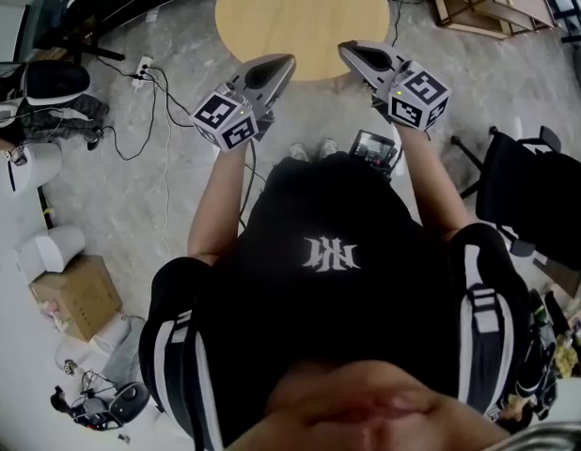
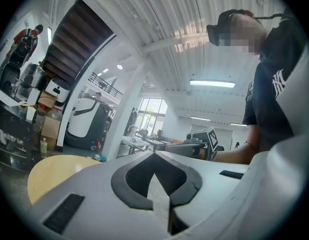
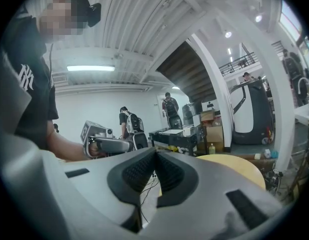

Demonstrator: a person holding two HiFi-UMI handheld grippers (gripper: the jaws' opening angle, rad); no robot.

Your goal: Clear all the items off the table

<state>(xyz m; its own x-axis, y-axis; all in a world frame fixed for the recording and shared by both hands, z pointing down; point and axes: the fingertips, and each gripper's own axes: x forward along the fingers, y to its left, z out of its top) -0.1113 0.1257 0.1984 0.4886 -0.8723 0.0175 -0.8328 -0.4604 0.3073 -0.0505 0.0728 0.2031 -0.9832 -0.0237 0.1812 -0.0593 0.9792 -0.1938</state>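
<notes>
The round table (image 1: 300,12) has a light wooden top and stands on a grey mottled floor (image 1: 159,195). Directly on the floor lie a white power strip (image 1: 142,67), a cardboard box (image 1: 76,296) and wooden frames (image 1: 488,3).

Head view: mounted above the person (image 1: 337,252), facing steeply down over the torso and forearms. It takes in the left gripper (image 1: 289,60), the right gripper (image 1: 345,49) and the round wooden table (image 1: 300,7) beyond.

Gripper views: each sits low and close behind its own jaws, tilted upward and angled inward. Each catches the opposite gripper, the person's torso and a table edge.

All three views share the table.
</notes>
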